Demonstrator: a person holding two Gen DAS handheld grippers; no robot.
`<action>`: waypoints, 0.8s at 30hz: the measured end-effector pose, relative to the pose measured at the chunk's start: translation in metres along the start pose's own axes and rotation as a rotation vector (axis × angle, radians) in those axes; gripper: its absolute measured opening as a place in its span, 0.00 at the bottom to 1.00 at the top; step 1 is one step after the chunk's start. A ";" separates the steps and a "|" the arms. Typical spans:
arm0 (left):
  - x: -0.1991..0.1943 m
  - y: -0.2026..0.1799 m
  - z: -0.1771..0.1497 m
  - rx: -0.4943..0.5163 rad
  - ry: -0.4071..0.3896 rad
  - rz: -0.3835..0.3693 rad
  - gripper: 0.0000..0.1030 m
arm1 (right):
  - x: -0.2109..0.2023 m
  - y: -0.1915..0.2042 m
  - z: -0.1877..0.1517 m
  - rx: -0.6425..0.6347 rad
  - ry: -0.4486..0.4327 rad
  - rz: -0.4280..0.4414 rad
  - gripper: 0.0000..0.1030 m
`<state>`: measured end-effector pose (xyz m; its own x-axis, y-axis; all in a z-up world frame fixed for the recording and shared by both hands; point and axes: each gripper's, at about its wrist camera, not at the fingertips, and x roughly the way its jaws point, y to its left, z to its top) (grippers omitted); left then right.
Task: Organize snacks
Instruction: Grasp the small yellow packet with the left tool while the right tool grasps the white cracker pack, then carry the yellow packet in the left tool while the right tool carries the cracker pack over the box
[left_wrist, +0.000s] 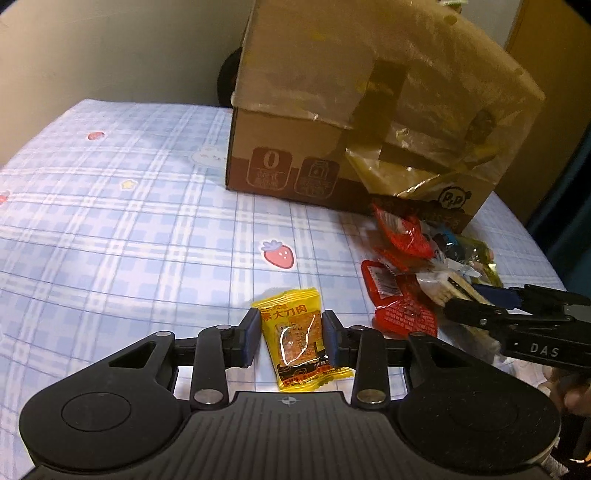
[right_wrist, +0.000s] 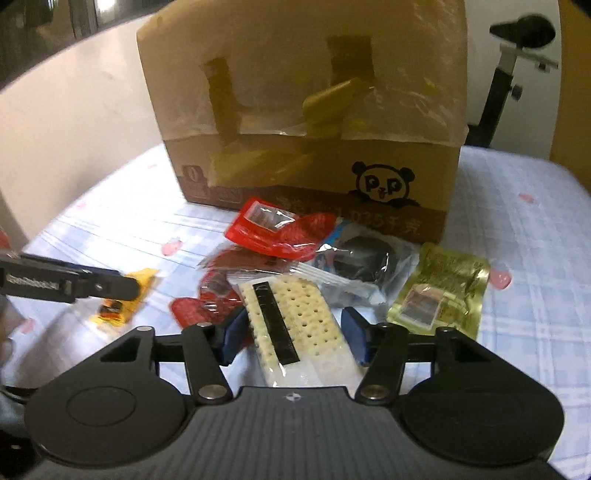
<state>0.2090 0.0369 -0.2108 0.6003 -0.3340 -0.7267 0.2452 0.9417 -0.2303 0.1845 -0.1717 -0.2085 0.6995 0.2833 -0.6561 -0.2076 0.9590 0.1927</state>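
Cardboard box (right_wrist: 306, 110) stands upper centre on the checked bedsheet (left_wrist: 110, 221). Left gripper (left_wrist: 289, 338) jaws clamp the yellow snack packet (left_wrist: 299, 339); right gripper (right_wrist: 293, 332) jaws half-open, straddling the cracker pack (right_wrist: 295, 325), apparently ungripped. Judged next: sort both.

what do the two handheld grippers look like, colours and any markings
Both the left gripper and right gripper are matte black, with silver rivets on their linkages, round side housings, a ribbed grey centre plate and dark blue finger pads. Seen from the left wrist, the right one reads "DAS" in white.
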 end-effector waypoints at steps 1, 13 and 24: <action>-0.004 0.001 0.000 -0.003 -0.010 -0.007 0.36 | -0.003 -0.001 -0.001 0.000 -0.009 0.000 0.53; -0.039 -0.010 0.021 -0.009 -0.129 -0.047 0.36 | -0.043 -0.012 0.015 0.073 -0.106 0.067 0.50; -0.066 -0.022 0.039 0.003 -0.204 -0.092 0.36 | -0.077 -0.005 0.045 0.088 -0.225 0.146 0.49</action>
<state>0.1939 0.0369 -0.1324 0.7166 -0.4197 -0.5571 0.3080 0.9070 -0.2872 0.1620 -0.1980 -0.1258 0.8028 0.4025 -0.4399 -0.2643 0.9015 0.3426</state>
